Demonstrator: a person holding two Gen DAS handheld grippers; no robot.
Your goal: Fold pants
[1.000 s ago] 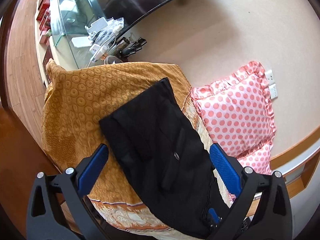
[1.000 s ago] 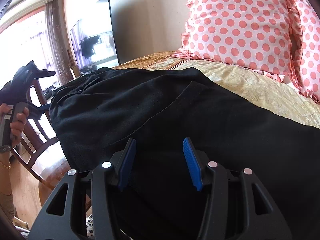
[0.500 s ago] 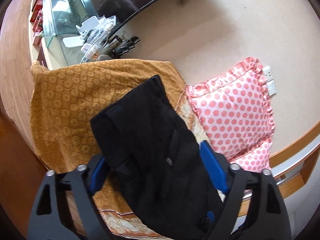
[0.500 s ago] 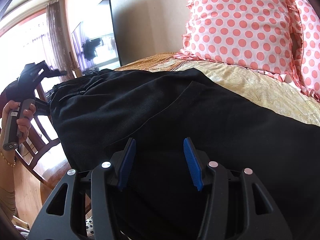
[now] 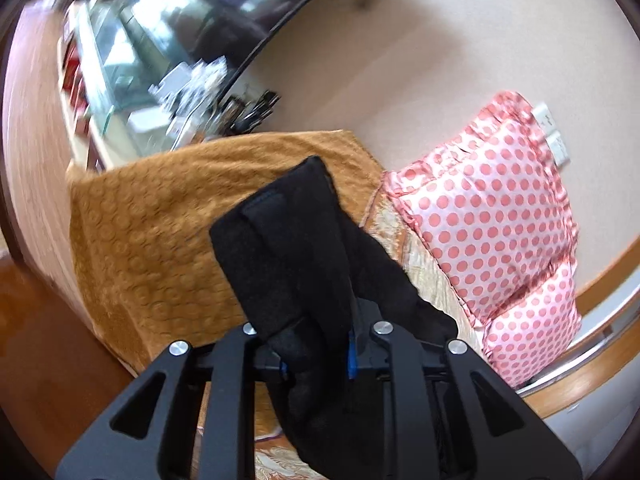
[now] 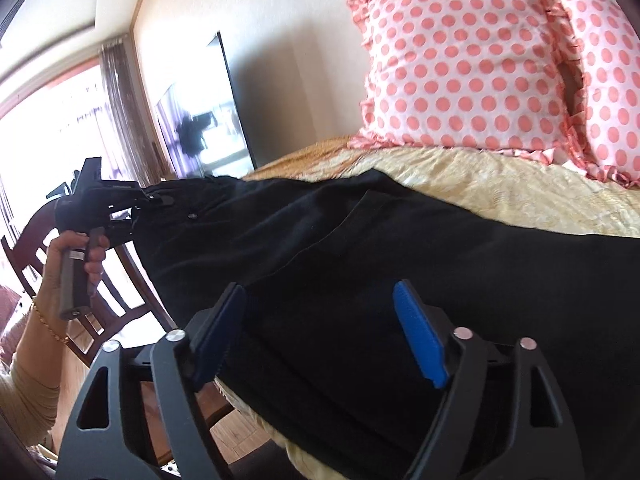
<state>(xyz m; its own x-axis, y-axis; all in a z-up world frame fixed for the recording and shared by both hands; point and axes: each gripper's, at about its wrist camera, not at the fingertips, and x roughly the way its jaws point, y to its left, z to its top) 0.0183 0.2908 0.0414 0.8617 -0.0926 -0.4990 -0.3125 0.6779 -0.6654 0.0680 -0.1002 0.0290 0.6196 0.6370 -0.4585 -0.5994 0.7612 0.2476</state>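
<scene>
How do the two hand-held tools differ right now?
The left tool has just closed and is shut on the black pants, lifting one end; the right tool has just opened and stands wide over the pants, gripping nothing. The left's blue pads are nearly hidden by cloth; the right's show fully. Both share black frames.

The pants (image 6: pixel 400 264) are black and lie spread lengthwise across the bed (image 6: pixel 500 184), in front of the pillows. One end, with a small button, is bunched and lifted off the bedspread, pinched in the left tongs (image 5: pixel 316 354). The rest lies fairly flat.
</scene>
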